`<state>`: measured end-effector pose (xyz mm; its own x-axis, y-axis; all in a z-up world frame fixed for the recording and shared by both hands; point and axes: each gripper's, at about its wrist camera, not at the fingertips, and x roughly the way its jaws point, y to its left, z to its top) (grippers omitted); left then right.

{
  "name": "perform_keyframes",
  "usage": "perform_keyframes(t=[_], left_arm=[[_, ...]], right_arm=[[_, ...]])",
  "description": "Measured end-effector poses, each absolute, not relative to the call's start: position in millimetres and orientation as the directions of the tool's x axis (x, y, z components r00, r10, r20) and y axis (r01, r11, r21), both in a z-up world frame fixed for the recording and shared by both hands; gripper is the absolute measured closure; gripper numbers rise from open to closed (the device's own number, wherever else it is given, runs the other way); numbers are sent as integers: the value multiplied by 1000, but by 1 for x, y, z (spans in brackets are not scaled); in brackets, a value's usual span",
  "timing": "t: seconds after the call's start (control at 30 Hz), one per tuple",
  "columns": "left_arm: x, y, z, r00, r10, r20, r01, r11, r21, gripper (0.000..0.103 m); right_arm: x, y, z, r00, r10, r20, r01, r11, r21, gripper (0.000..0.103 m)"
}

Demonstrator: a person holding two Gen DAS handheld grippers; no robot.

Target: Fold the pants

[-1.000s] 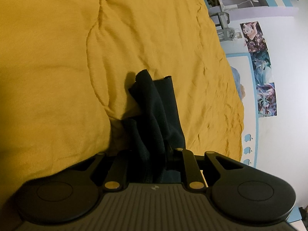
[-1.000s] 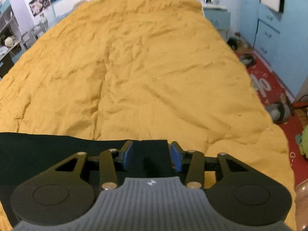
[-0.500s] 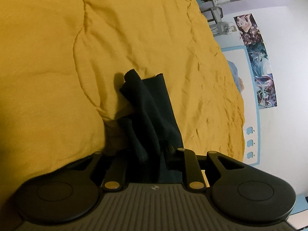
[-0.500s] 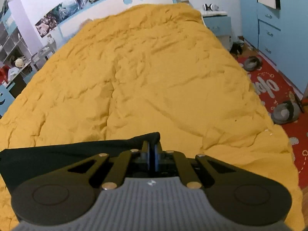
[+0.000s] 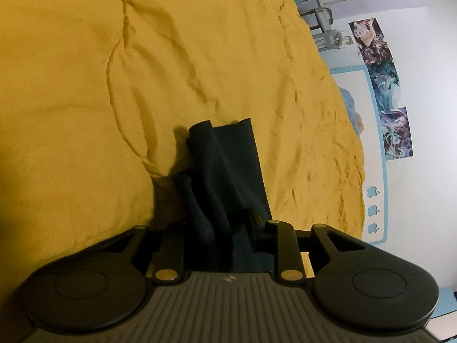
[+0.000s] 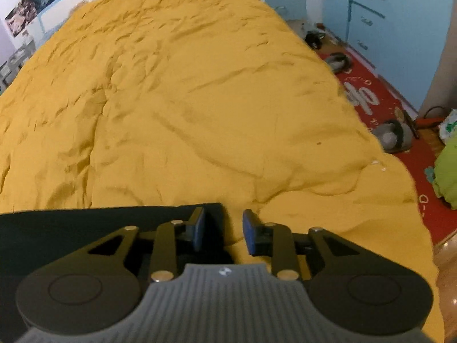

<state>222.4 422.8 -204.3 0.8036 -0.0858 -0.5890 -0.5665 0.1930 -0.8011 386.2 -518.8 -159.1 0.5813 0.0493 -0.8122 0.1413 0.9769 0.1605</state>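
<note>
My dark, almost black soft pants (image 5: 225,171) sit at the bottom middle on the yellow wrinkly bed cover (image 6: 185,85). My right gripper (image 6: 222,234) has blue pads (image 6: 249,233) and black arms. At the right edge I see a red rug with white letters (image 6: 368,97) and light blue drawers (image 6: 371,14).

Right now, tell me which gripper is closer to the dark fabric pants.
Left. The left gripper is shut on the dark fabric pants; the right gripper is open beside their corner.

No words or numbers can be read; white lettering on the red rug (image 6: 368,97), right of the tongs, stays illegible.
</note>
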Motion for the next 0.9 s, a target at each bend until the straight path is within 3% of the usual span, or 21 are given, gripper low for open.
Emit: perform_keyframes(t=[0.1, 0.17, 0.33, 0.43, 0.53, 0.6, 0.73, 0.9], left_arm=[[222, 423, -206, 806, -88, -585, -563, 189, -805, 72], [222, 422, -207, 808, -85, -583, -561, 193, -805, 72], [221, 420, -206, 807, -81, -585, -563, 190, -804, 71], [220, 420, -207, 810, -85, -580, -562, 169, -810, 71], [220, 421, -208, 808, -92, -581, -565, 159, -810, 71], [222, 420, -208, 805, -94, -586, -569, 159, -807, 71], [221, 421, -212, 813, -88, -576, -564, 131, -815, 70], [217, 421, -217, 831, -79, -550, -544, 90, -834, 70]], right_arm=[[355, -502, -127, 652, -26, -758, 143, 986, 89, 77], [329, -478, -113, 674, 17, -739, 75, 993, 92, 78], [287, -425, -129, 625, 25, -781, -54, 998, -11, 78], [276, -428, -158, 531, -24, -847, -36, 998, -51, 79], [268, -445, -161, 521, -29, -853, -8, 999, -39, 76], [267, -441, -149, 532, -79, -843, 13, 996, -85, 81], [261, -403, -119, 605, 78, -793, -45, 997, 64, 81], [272, -281, -121, 571, 324, -754, -291, 939, 183, 80]])
